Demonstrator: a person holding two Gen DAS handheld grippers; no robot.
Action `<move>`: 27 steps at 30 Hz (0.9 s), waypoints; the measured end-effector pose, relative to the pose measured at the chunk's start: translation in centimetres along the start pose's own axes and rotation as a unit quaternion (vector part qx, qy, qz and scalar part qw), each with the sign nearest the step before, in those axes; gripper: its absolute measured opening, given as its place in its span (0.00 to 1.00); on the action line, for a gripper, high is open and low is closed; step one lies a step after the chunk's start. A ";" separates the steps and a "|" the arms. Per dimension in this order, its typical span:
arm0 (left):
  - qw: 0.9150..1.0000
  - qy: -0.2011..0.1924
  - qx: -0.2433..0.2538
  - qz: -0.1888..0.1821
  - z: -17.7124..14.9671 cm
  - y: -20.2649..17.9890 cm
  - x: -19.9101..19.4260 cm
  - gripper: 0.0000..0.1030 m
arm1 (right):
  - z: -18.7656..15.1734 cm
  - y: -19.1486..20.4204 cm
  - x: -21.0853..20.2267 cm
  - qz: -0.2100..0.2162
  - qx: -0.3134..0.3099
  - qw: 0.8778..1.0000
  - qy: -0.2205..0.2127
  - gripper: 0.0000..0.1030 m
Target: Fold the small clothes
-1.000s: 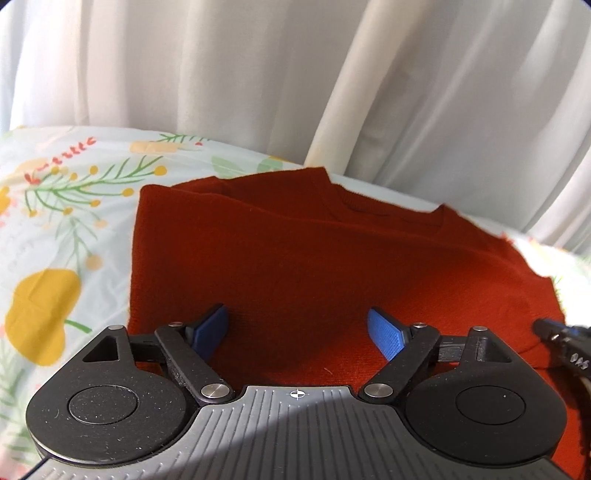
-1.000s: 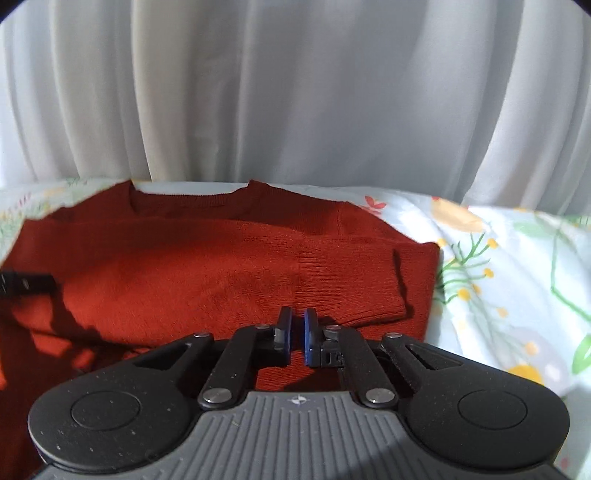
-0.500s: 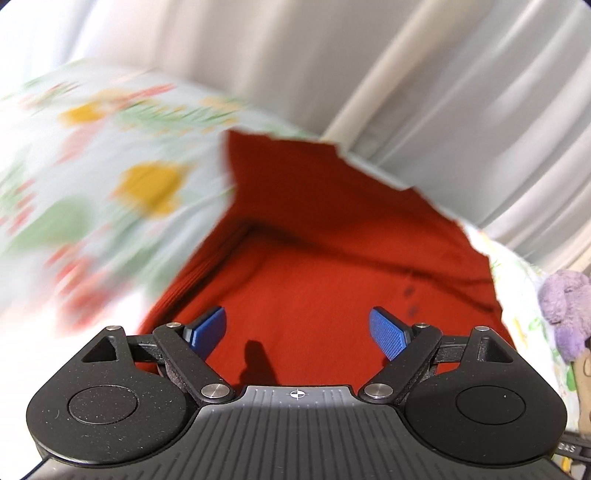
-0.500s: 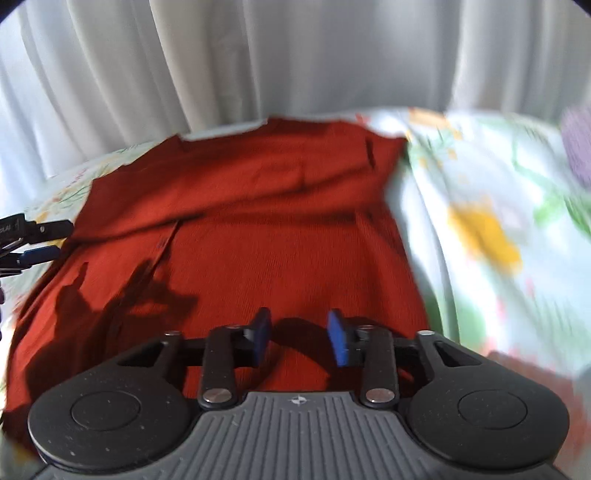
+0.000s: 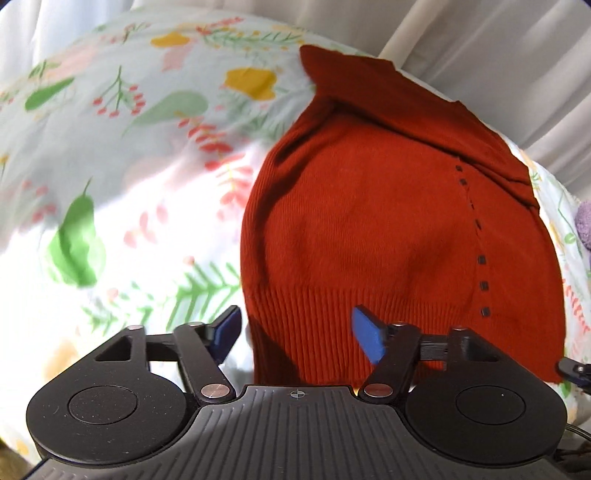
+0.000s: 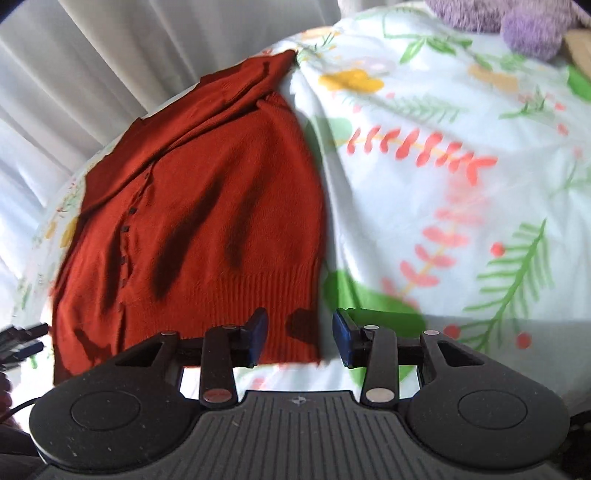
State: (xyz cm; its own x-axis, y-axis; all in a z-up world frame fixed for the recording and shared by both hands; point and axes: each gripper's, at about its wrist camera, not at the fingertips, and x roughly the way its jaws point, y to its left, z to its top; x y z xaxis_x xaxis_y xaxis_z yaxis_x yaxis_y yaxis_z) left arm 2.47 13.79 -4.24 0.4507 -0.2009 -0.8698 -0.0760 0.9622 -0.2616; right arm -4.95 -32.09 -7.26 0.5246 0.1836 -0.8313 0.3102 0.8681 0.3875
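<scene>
A rust-red knit cardigan (image 5: 388,229) lies flat on a floral bedsheet, sleeves folded in, ribbed hem toward me, a line of dark buttons down its front. It also shows in the right wrist view (image 6: 207,221). My left gripper (image 5: 295,334) is open and empty, its jaws standing over the hem's left corner. My right gripper (image 6: 299,338) is open and empty, its jaws standing over the hem's right corner. Each gripper's tip shows at the edge of the other view.
The floral bedsheet (image 5: 129,184) spreads to both sides of the cardigan (image 6: 443,184). White curtains (image 6: 110,55) hang behind the bed. A purple plush toy (image 6: 517,26) lies at the far right, also glimpsed in the left wrist view (image 5: 583,225).
Both grippers pulled back from the cardigan's upper part to its hem. The right gripper went from shut to open. The left stayed open and swung toward the left hem corner.
</scene>
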 end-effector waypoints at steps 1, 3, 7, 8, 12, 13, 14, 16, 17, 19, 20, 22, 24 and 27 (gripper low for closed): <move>1.000 0.004 -0.006 -0.009 -0.3 0.2 0.0 0.60 | 0.0 0.0 0.1 0.003 0.004 1.000 -0.001 0.36; 1.000 0.012 -0.013 -0.014 -0.7 0.4 0.0 0.52 | 0.0 0.1 0.1 0.009 0.003 1.000 -0.001 0.26; 1.000 0.023 -0.017 -0.008 -1.3 0.8 0.1 0.37 | -0.1 0.4 0.5 0.012 -0.006 1.000 0.006 0.18; 1.000 0.022 -0.018 -0.006 -1.5 1.0 0.1 0.35 | -0.1 0.4 0.6 0.013 -0.004 1.000 0.008 0.14; 0.999 0.029 -0.017 -0.001 -1.6 1.6 -0.1 0.18 | -0.1 0.2 0.7 0.022 0.006 1.000 0.010 0.08; 0.999 0.032 -0.016 -0.004 -1.7 1.7 -0.1 0.10 | -0.2 0.2 0.7 0.023 0.006 1.000 0.010 0.07; 0.999 0.033 -0.020 -0.010 -1.7 1.8 0.0 0.10 | -0.3 0.2 0.6 0.022 0.007 1.000 0.009 0.05; 0.999 0.031 -0.030 -0.023 -1.8 2.0 -0.1 0.08 | -0.4 0.0 0.4 0.029 0.014 0.999 0.007 0.05; 0.999 0.026 -0.034 -0.028 -1.9 2.1 -0.3 0.07 | -0.4 -0.1 0.3 0.036 0.021 0.999 0.005 0.05; 0.998 0.013 -0.042 -0.039 -1.7 2.1 -0.9 0.07 | -0.2 -0.5 0.0 0.056 0.037 0.998 0.003 0.04; 0.998 0.004 -0.046 -0.046 -1.6 2.1 -1.3 0.07 | -0.1 -0.7 -0.2 0.066 0.045 0.997 0.001 0.04; 0.997 -0.015 -0.057 -0.056 -1.0 2.1 -2.0 0.06 | 0.1 -1.0 -0.5 0.083 0.061 0.995 -0.006 0.04; 0.994 -0.033 -0.075 -0.067 -0.2 2.3 -2.7 0.06 | 0.5 -1.4 -0.9 0.104 0.082 0.991 -0.013 0.04; 0.989 -0.063 -0.092 -0.092 1.3 2.2 -3.6 0.06 | 1.3 -1.7 -1.3 0.138 0.110 0.984 -0.030 0.04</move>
State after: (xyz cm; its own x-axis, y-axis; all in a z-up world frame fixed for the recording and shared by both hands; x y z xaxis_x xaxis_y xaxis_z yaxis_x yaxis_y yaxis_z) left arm 1.82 16.84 -1.10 0.5787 -0.3340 -0.7440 -0.1375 0.8593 -0.4927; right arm -5.12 -34.39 -6.30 0.6567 0.3656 -0.6597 0.3093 0.6672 0.6777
